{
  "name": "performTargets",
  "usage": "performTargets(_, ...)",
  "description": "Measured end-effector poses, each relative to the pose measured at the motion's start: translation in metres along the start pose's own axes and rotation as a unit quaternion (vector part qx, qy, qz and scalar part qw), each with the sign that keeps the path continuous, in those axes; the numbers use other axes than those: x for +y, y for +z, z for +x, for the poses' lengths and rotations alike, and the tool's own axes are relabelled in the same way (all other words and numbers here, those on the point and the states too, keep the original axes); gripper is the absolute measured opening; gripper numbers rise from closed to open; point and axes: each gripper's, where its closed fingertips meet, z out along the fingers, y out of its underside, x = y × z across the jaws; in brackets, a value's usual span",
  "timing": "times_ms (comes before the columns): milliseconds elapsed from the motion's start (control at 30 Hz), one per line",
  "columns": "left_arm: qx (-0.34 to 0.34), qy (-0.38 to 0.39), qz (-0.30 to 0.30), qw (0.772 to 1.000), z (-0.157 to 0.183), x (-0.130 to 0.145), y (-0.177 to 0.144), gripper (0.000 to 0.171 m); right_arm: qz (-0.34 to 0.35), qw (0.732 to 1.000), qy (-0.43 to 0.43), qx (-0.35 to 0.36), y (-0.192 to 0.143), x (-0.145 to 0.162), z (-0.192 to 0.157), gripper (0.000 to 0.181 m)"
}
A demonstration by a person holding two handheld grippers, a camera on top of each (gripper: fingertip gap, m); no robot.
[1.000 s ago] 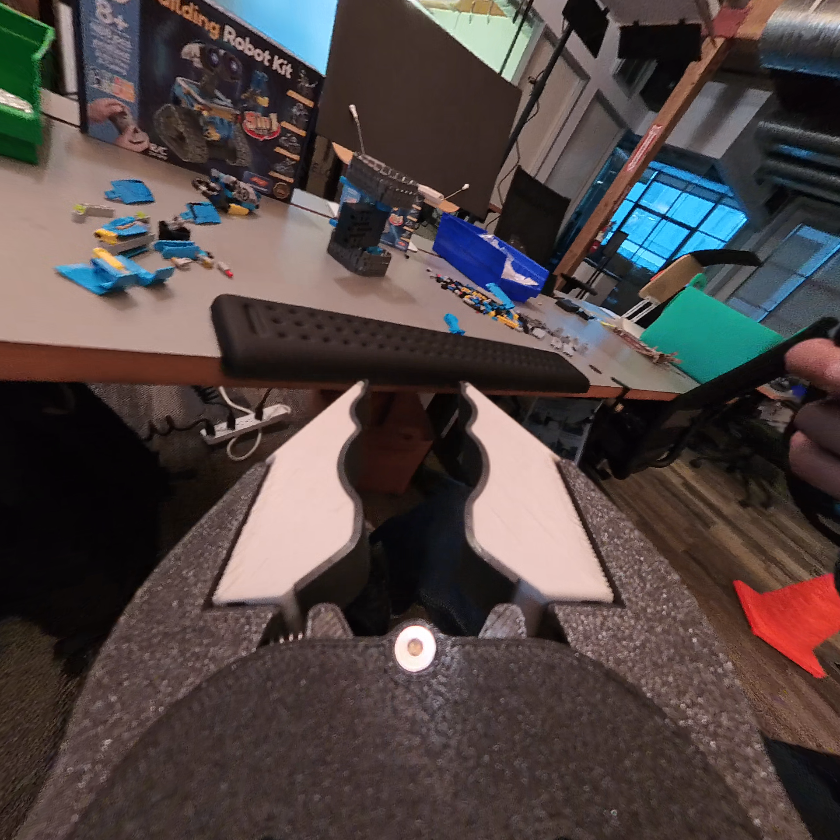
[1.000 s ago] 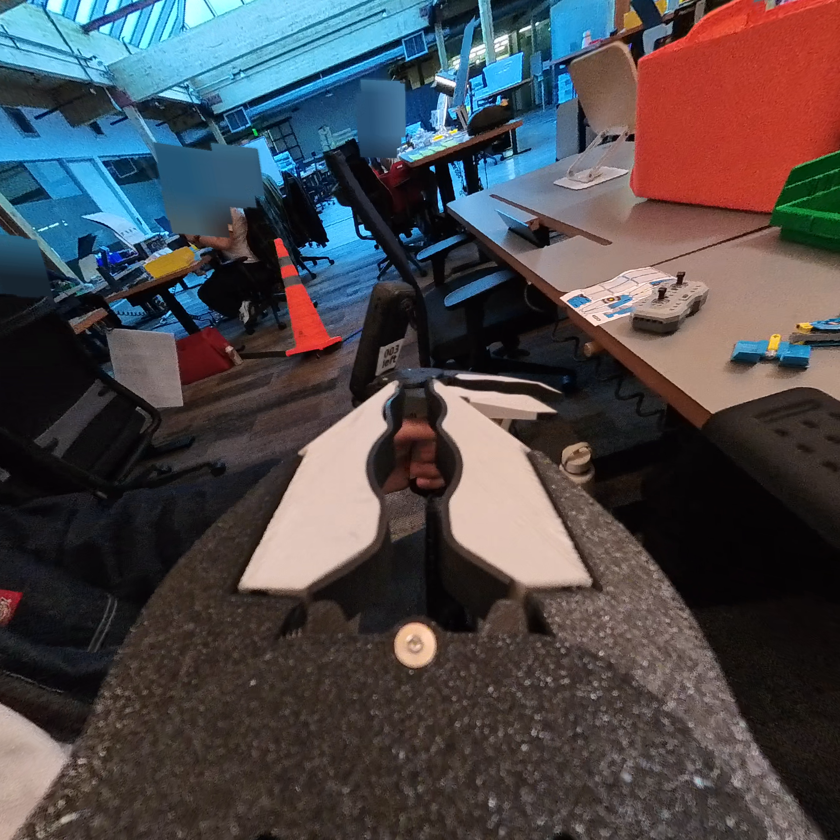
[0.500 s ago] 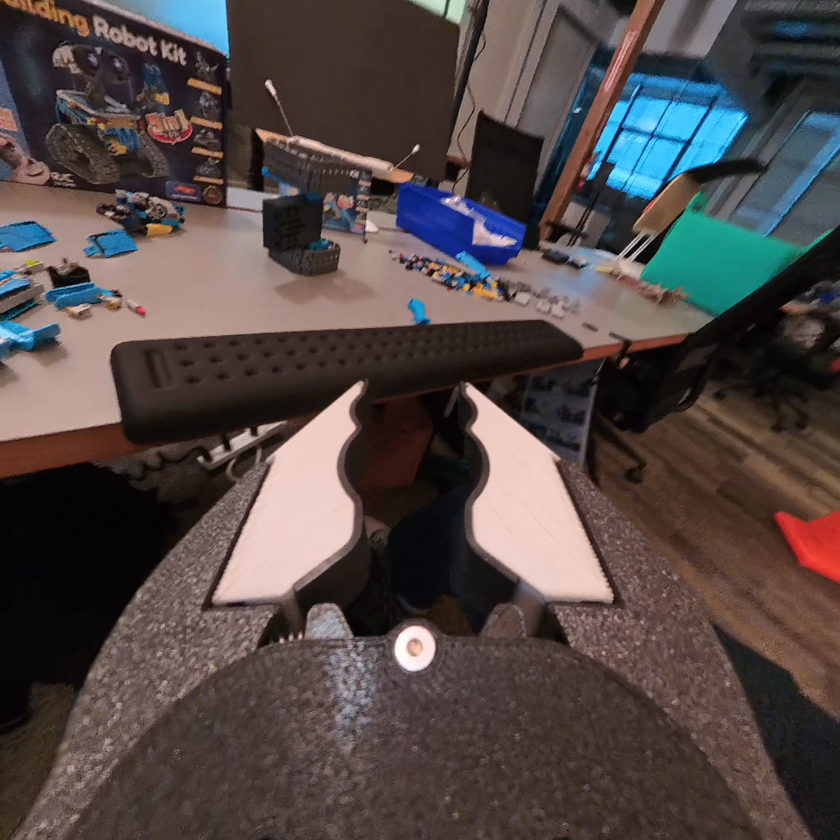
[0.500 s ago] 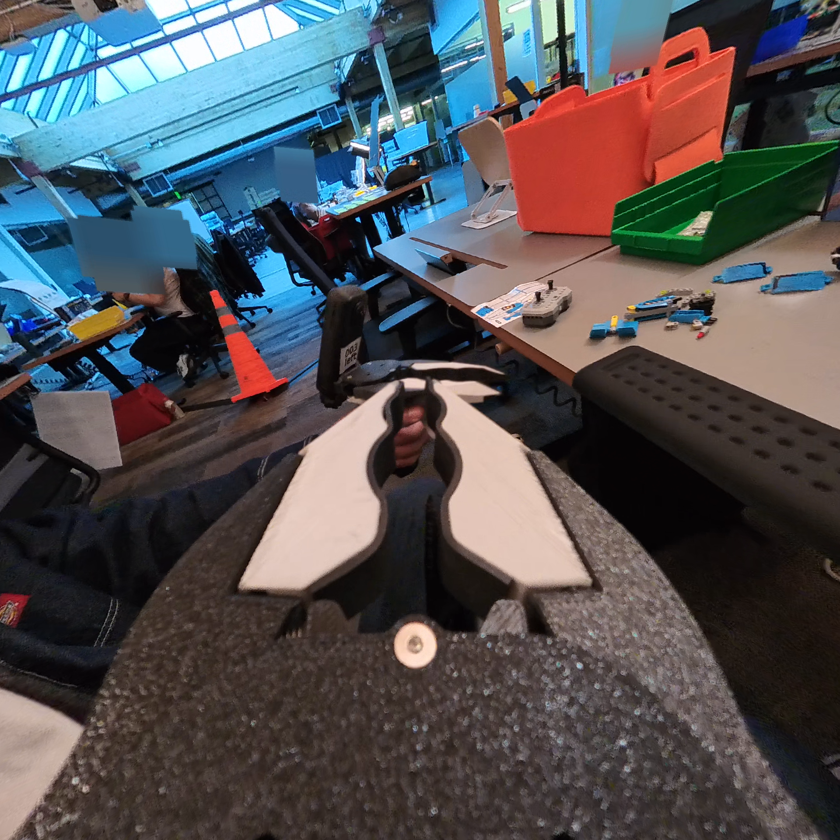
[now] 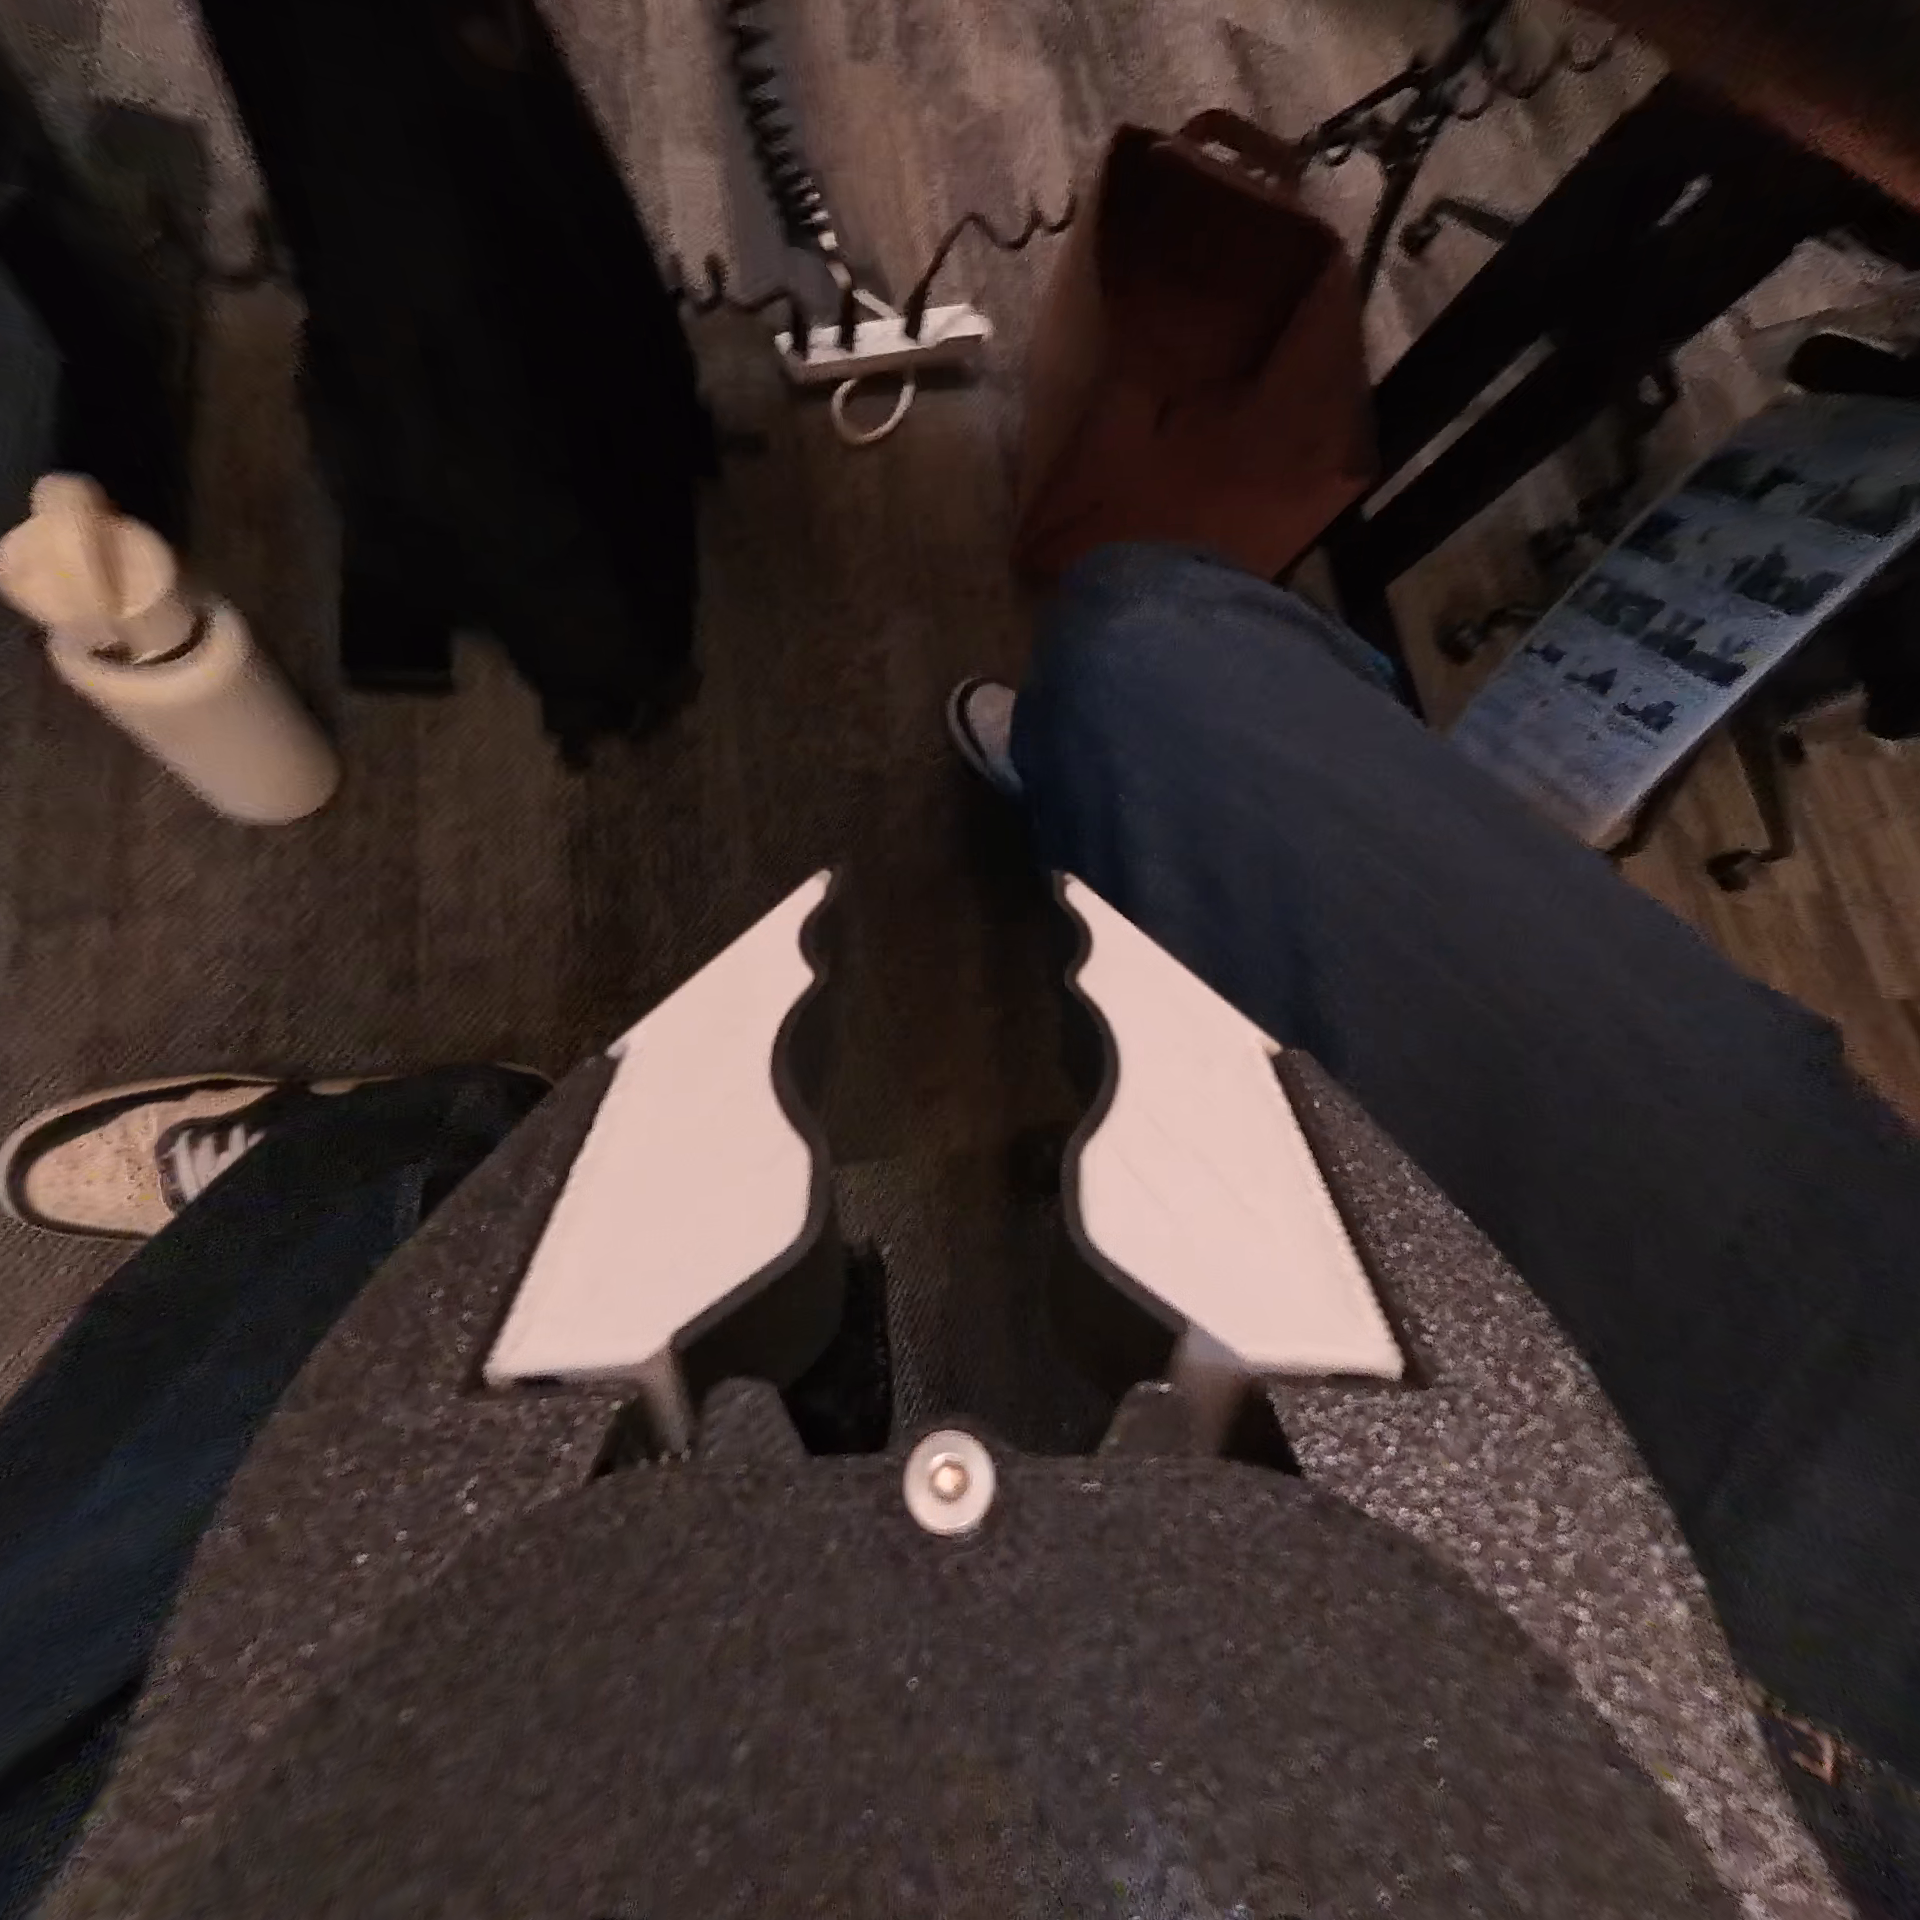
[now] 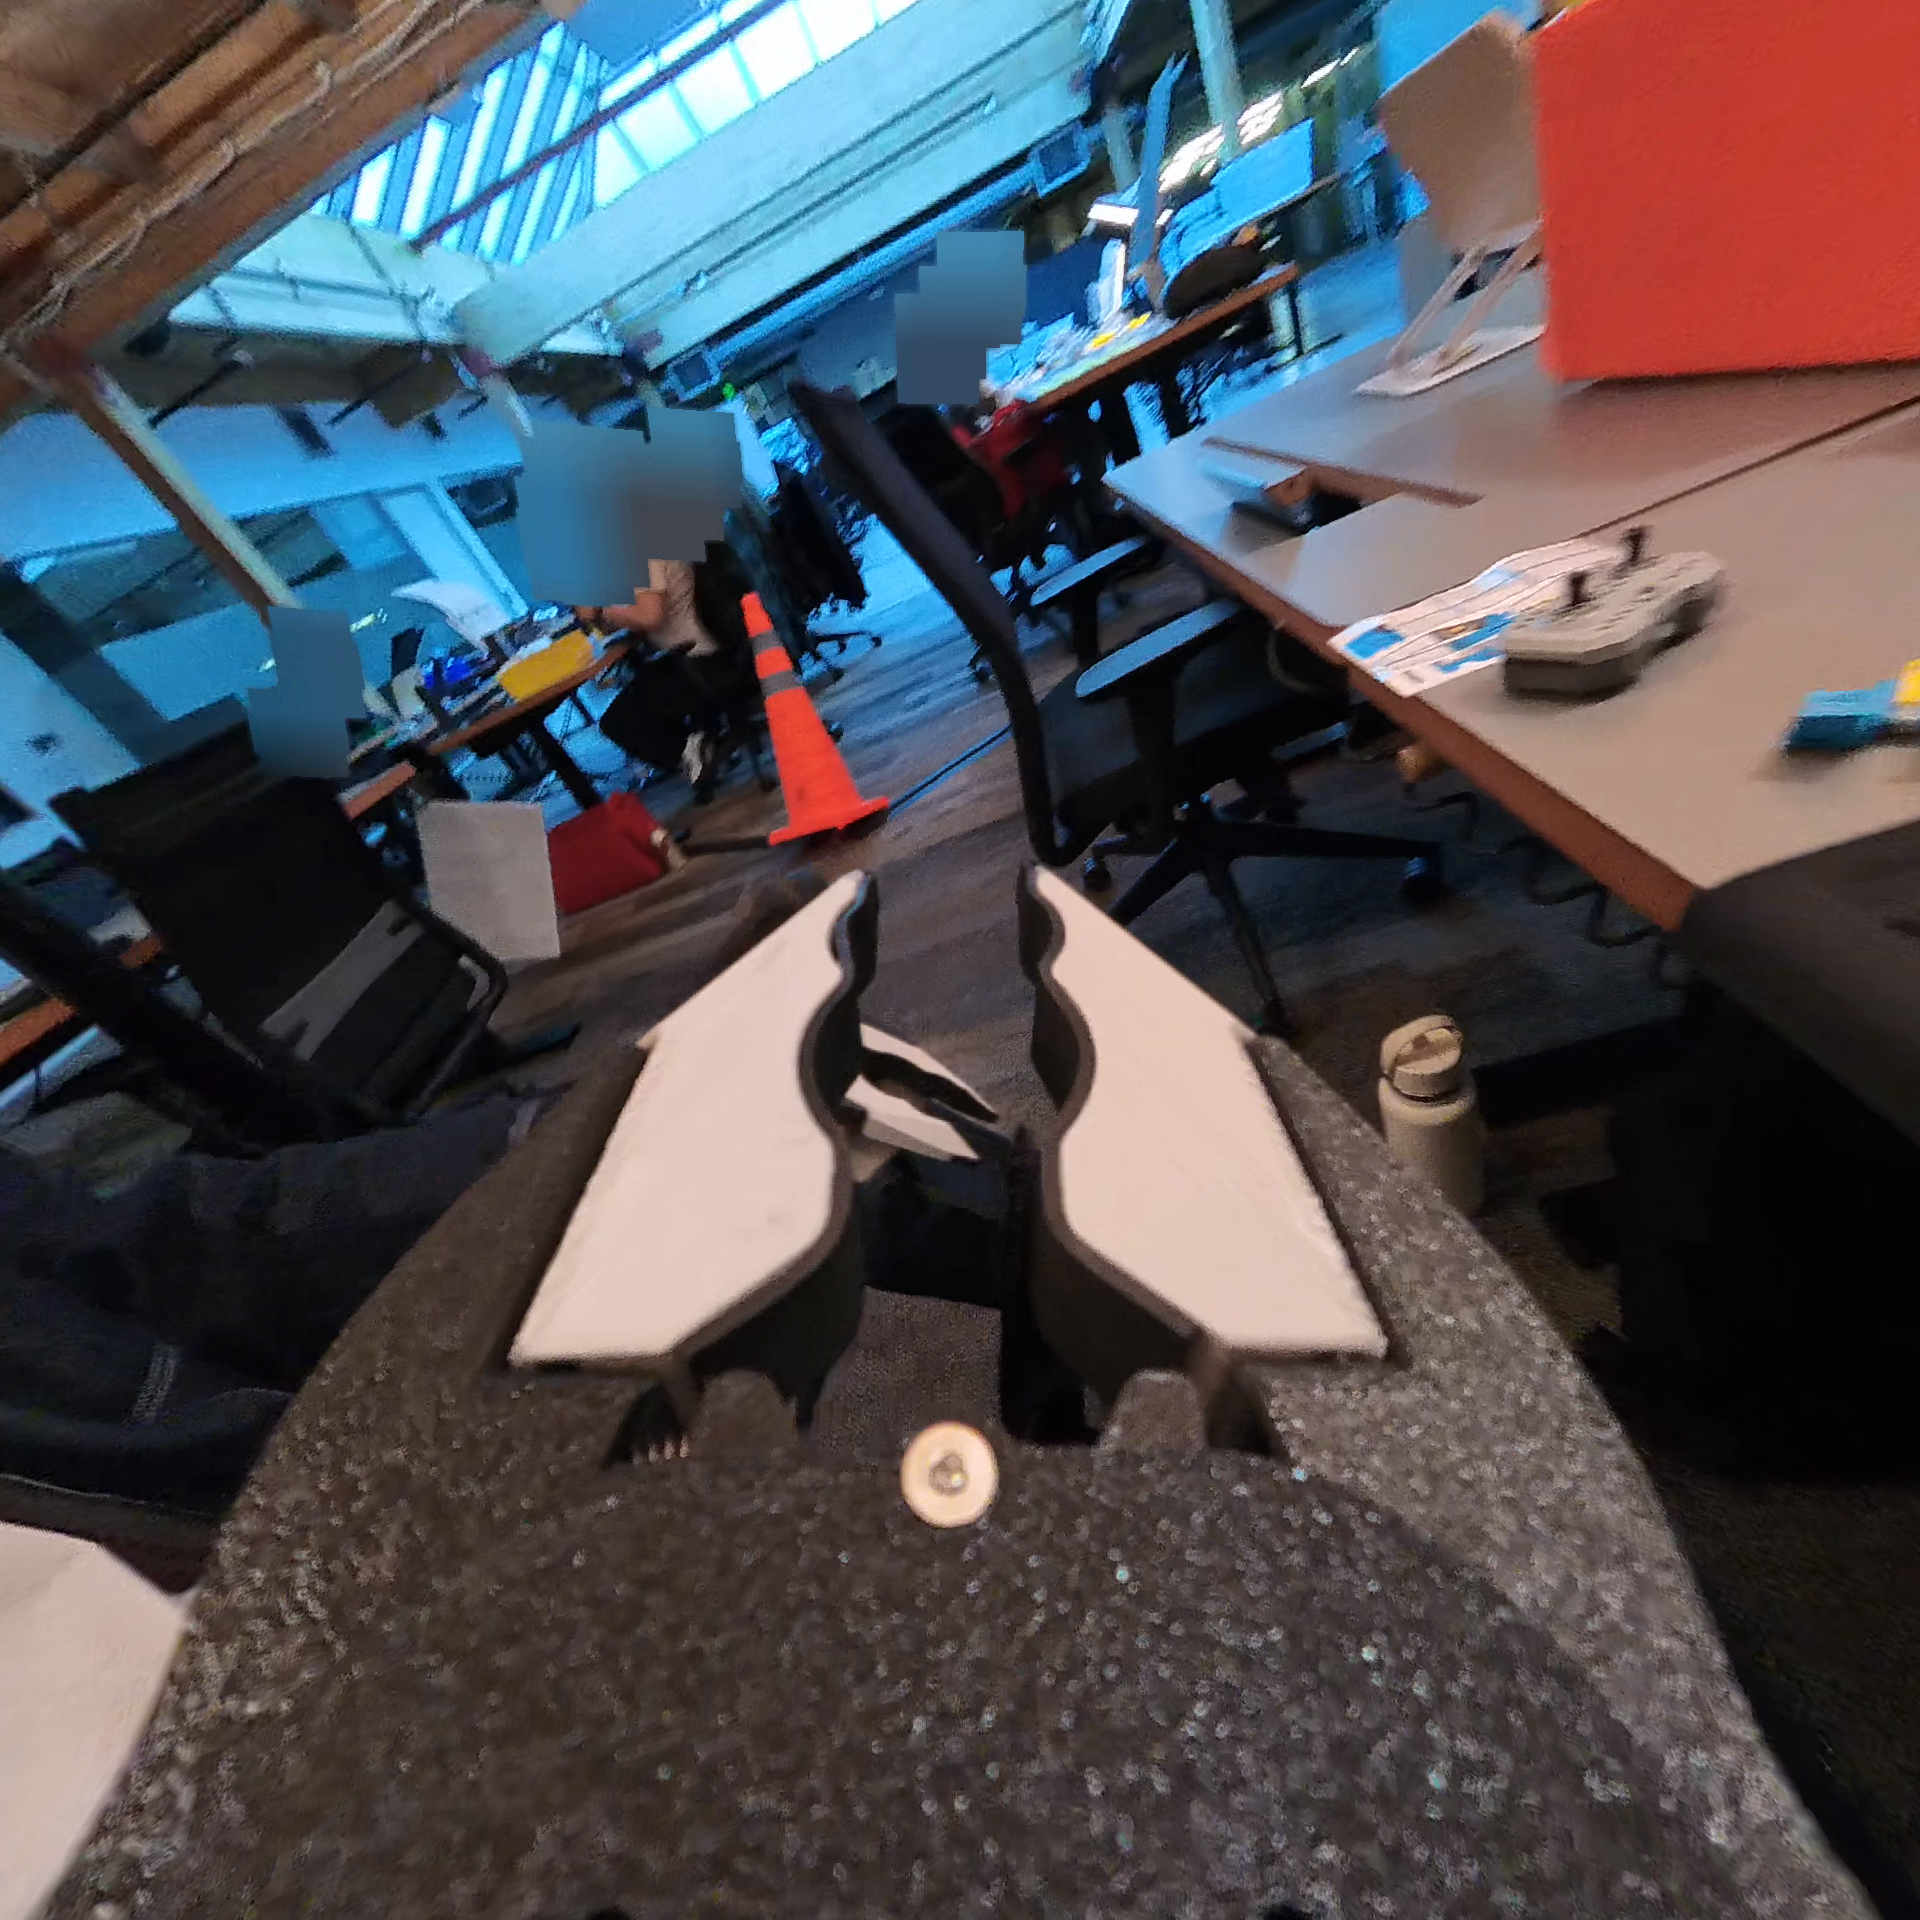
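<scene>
Dim carpeted floor (image 5: 312,935) under the bench fills my left wrist view, while the right one looks across an open office with desks, chairs and an orange cone (image 6: 805,727).

My left hand-held gripper (image 5: 945,883) points down at the floor between my legs, fingers spread wide with nothing between them. Nearest to it is my leg in dark jeans (image 5: 1351,935), just beside the right finger. A pale shoe (image 5: 114,1153) lies off to the left. A cream bottle (image 5: 177,675) stands farther out on that side, and a power strip (image 5: 883,343) with its cables lies well ahead.

My right hand-held gripper (image 6: 945,883) is held level and also stands open and empty. Through its gap I see the white fingers of the other one, lower down and close by. The bench (image 6: 1558,520) runs along the right, carrying a grey controller (image 6: 1610,623), a printed leaflet (image 6: 1434,634) and some blue pieces (image 6: 1849,717). All of them are well apart from both sets of fingers.

As for risks, I judge the two tools close enough to knock together. The left one sits low enough to catch my jeans or tip the bottle. Both views are smeared, so I cannot place small things finely, and the bench edge could clip either tool if it were lifted carelessly.
</scene>
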Motion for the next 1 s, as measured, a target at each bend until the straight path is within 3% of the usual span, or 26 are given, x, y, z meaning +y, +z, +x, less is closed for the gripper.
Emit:
performTargets(167, -0.059, -0.053, 0.032, 0.996, -0.054, 0.024, -0.044, 0.038, -0.032, 0.997, 0.003, -0.068, 0.097, 0.025, -0.018, 0.03)
performTargets(233, -0.056, -0.091, 0.046, 0.993, -0.074, 0.036, -0.042, 0.038, -0.05, 0.995, -0.002, -0.082, 0.133, 0.043, -0.03, 0.031)
performTargets(367, -0.046, -0.143, 0.013, 0.989, -0.122, 0.08, -0.027, 0.038, -0.085, 0.992, -0.009, -0.09, 0.206, 0.083, -0.047, 0.031)
performTargets(533, -0.071, -0.191, 0.014, 0.979, -0.198, 0.1, -0.05, 0.038, -0.047, 0.991, 0.029, -0.12, 0.308, 0.107, -0.069, 0.03)
performTargets(700, -0.096, -0.266, 0.092, 0.955, -0.262, 0.076, -0.091, 0.038, -0.048, 0.983, 0.061, -0.169, 0.425, 0.141, -0.084, 0.033)
performTargets(800, -0.073, -0.352, 0.145, 0.922, -0.291, 0.072, -0.117, 0.038, -0.071, 0.978, 0.045, -0.189, 0.489, 0.175, -0.086, 0.033)
performTargets(900, -0.098, -0.396, 0.179, 0.895, -0.325, 0.084, -0.149, 0.038, -0.09, 0.977, 0.016, -0.19, 0.536, 0.211, -0.082, 0.032)
performTargets(1000, -0.125, -0.423, 0.201, 0.875, -0.354, 0.096, -0.171, 0.038, -0.142, 0.969, -0.024, -0.2, 0.563, 0.252, -0.078, 0.031)
